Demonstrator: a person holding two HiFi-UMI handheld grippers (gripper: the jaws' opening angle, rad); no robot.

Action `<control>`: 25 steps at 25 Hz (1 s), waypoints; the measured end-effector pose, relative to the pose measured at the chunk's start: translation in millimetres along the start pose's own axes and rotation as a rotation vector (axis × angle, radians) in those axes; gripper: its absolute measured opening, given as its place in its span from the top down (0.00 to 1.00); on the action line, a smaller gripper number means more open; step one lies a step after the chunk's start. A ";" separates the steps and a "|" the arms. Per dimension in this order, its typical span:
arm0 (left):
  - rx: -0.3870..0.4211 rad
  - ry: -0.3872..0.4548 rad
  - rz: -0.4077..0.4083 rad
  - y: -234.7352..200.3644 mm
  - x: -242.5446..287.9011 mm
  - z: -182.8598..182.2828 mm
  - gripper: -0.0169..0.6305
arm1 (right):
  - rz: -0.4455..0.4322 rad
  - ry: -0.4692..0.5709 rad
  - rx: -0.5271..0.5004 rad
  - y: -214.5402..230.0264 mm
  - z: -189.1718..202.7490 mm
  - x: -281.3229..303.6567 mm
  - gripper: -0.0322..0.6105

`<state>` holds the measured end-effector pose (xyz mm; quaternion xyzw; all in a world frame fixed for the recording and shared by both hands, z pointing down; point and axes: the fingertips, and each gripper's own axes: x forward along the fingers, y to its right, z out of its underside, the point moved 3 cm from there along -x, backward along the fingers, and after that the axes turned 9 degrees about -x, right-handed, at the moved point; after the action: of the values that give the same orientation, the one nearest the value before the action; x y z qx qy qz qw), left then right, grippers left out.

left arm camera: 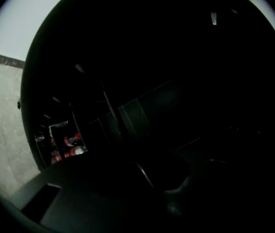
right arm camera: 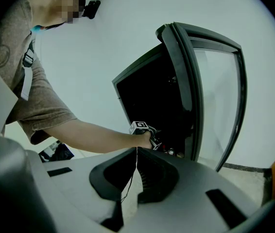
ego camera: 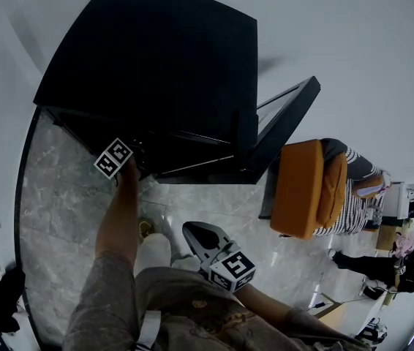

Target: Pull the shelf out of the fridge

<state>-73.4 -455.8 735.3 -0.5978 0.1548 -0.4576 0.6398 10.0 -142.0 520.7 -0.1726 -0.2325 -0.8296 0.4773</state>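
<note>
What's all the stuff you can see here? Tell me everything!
fridge: one, black, standing on the floor ahead
fridge door: one, black frame with glass, swung open on the right
containers: a few, red and white, inside the fridge; too dark to count
floor: grey marble, under everything
seat: one, orange, right of the door
person in a striped top: one, behind the seat
more people: far right, too small to count
left gripper: one, reaching into the fridge; too dark to tell how its jaws stand
right gripper: one, grey, held back, jaws together, empty
left arm: one, bare, stretched toward the fridge
</note>
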 end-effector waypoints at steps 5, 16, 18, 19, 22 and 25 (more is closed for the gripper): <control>0.001 -0.019 0.055 2.9 15.2 -1.0 0.82 | 0.018 -0.014 0.003 -1.8 5.3 -4.7 0.92; -0.249 0.094 0.130 7.1 33.5 -7.2 0.91 | 0.079 -0.029 0.037 7.8 16.6 -21.8 0.92; -0.294 0.112 0.143 6.4 33.4 -7.1 0.92 | 0.076 -0.030 0.036 7.4 17.4 -22.8 0.92; -0.312 0.116 0.152 5.8 33.1 -7.5 0.92 | 0.073 -0.030 0.035 6.8 17.8 -22.9 0.92; -0.352 0.110 0.190 4.9 31.1 -5.7 0.94 | 0.069 -0.030 0.036 4.3 19.4 -24.2 0.92; -0.368 0.102 0.221 3.9 26.7 -2.1 0.94 | 0.061 -0.031 0.032 2.0 20.5 -25.4 0.92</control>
<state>-59.2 -478.2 740.6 -0.6599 0.3324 -0.3786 0.5574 25.3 -113.5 525.3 -0.1848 -0.2477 -0.8080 0.5016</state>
